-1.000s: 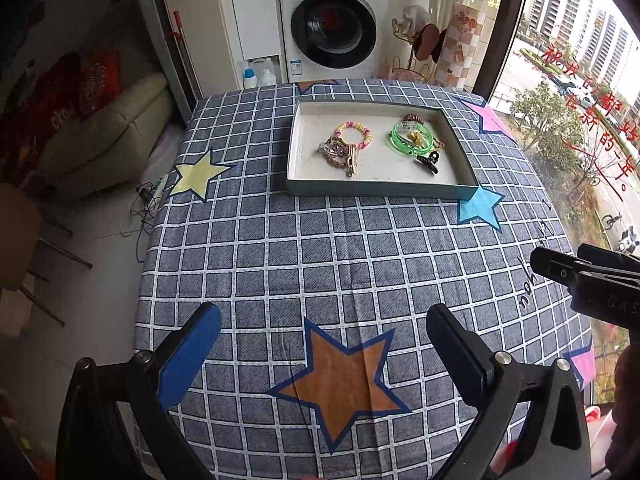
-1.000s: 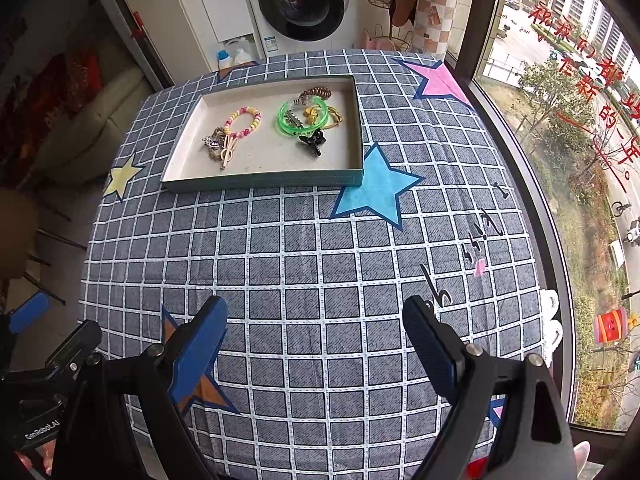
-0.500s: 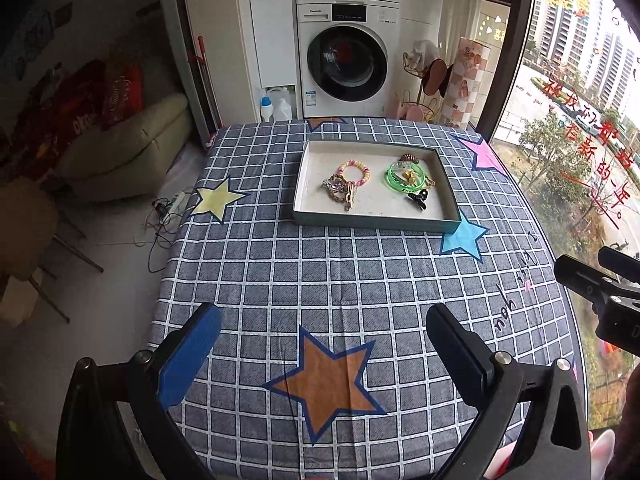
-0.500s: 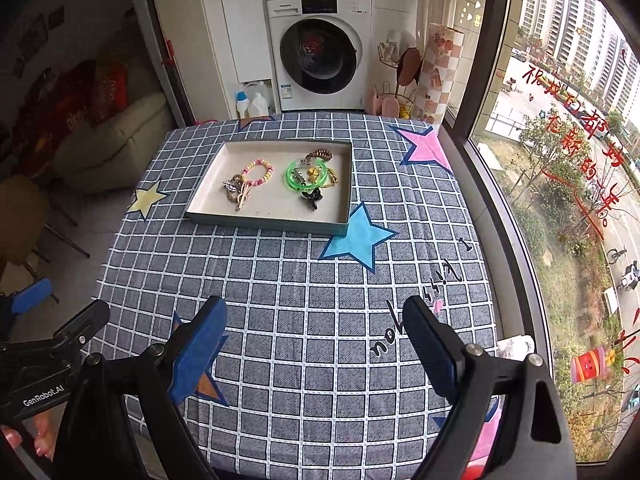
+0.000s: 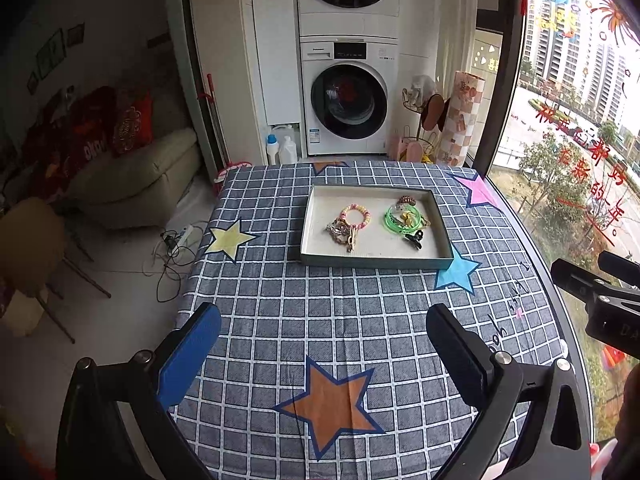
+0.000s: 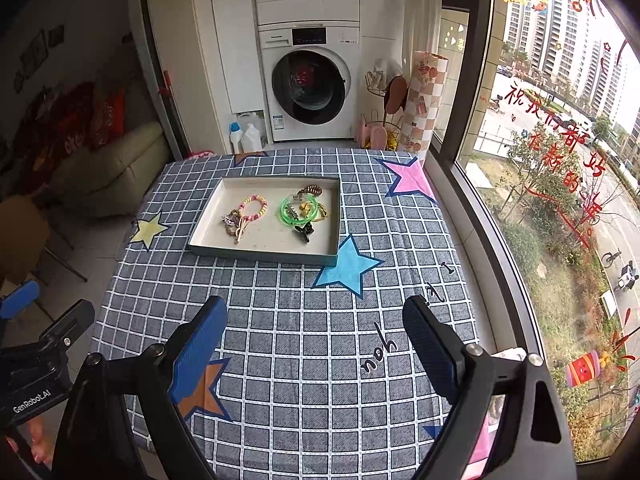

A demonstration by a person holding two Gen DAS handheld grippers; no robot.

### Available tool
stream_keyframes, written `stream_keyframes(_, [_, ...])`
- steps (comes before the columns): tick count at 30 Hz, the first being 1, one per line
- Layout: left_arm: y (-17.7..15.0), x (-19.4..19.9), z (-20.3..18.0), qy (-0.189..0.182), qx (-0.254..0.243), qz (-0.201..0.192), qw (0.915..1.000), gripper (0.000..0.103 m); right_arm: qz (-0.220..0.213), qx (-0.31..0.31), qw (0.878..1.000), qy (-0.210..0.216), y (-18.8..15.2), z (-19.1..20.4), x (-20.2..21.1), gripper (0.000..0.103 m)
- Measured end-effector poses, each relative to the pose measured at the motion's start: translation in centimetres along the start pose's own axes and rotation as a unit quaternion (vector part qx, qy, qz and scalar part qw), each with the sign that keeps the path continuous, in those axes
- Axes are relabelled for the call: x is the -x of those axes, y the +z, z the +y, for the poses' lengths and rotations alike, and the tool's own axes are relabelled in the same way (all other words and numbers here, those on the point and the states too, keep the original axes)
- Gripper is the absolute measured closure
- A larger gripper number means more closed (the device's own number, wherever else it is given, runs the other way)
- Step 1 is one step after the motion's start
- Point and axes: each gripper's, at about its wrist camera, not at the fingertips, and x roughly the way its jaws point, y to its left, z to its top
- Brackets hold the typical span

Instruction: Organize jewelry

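A shallow grey-green tray (image 5: 376, 261) (image 6: 262, 254) rests at the far middle of the checked table. Inside it lie a pink and yellow bead bracelet (image 5: 355, 216) (image 6: 253, 207), a silver and gold chain cluster (image 5: 342, 233) (image 6: 235, 222), a green ring bracelet (image 5: 402, 218) (image 6: 298, 211) with small yellow pieces, a black hair clip (image 5: 414, 238) (image 6: 303, 233) and a brown hair tie (image 5: 406, 200) (image 6: 310, 190). My left gripper (image 5: 322, 344) hangs open above the near table, well short of the tray. My right gripper (image 6: 314, 330) is open too, nothing between its fingers.
The blue checked tablecloth (image 5: 320, 308) bears coloured stars. A window (image 6: 560, 160) runs along the table's right side. A washing machine (image 5: 348, 104) stands behind the table; a sofa (image 5: 132, 176) and floor cables (image 5: 172, 240) lie to the left. A chair (image 5: 28, 240) stands near left.
Both grippers have risen and tipped up, so the tray looks smaller and farther off and more of the room shows. Both stayed open and the jewellery did not move.
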Motion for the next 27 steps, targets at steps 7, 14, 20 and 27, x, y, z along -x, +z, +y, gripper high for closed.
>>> stream_keyframes(7, [0.5, 0.6, 0.1, -0.004, 0.002, -0.01, 0.9999, 0.0, -0.027, 0.016, 0.999, -0.007, 0.7, 1.2, 1.2, 0.012])
stream_keyframes(14, [0.6, 0.6, 0.1, -0.007, 0.007, -0.011, 0.9999, 0.0, -0.029, 0.012, 1.0, -0.003, 0.9, 1.5, 1.4, 0.012])
stream_keyframes(20, [0.8, 0.9, -0.2, -0.005, 0.007, -0.019, 0.9998, 0.0, -0.034, 0.01, 0.999, -0.004, 1.0, 1.6, 1.7, 0.012])
stream_keyframes(27, [0.8, 0.8, -0.3, 0.0, 0.006, -0.019, 0.9998, 0.0, -0.035, 0.008, 0.999, -0.005, 1.0, 1.6, 1.9, 0.012])
